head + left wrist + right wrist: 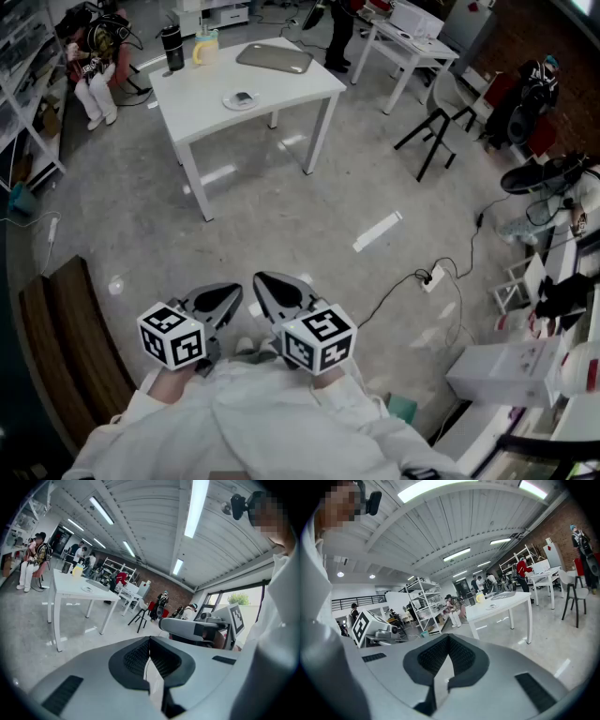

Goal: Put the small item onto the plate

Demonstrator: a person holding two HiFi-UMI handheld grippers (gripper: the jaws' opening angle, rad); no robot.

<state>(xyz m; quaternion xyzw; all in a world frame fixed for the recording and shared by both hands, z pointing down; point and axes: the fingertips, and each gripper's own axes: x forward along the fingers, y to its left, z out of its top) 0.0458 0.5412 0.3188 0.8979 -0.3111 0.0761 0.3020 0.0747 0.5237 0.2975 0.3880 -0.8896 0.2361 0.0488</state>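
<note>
Standing well back from the desk (202,103); open floor (281,206) between.

Left tongs (225,296) clenched, nothing between the jaws; confirmed in the left gripper view (150,641). Right tongs (277,289) likewise clenched and empty (447,639). Both held close to the body, side by side, pointing ahead and a little down toward the desk.

Plate (242,99) on the desk, close to the near long edge, about midway along it. Round, so no long axis to line up with. Also seen far off in both gripper views (87,588) (492,606).

Small item not made out for certain. Dark patch (244,96) at the plate's centre, too small to tell whether item or pattern. Long axis of the item not readable from here.

Farther back on the desk: black bottle (172,47) and yellow mug (204,47) by the far left corner, flat grey case (274,58) toward the far right.

Plate straight ahead, almost in line with the gap between the two tongs, a shade nearer the left one. Judged out of reach for either; walking up comes first.

Route judged free: bare floor along the near edge. Wooden bench (66,337) at the left, cable and socket strip (431,277) at the right, both off the straight line. Desk legs at the corners only.
</note>
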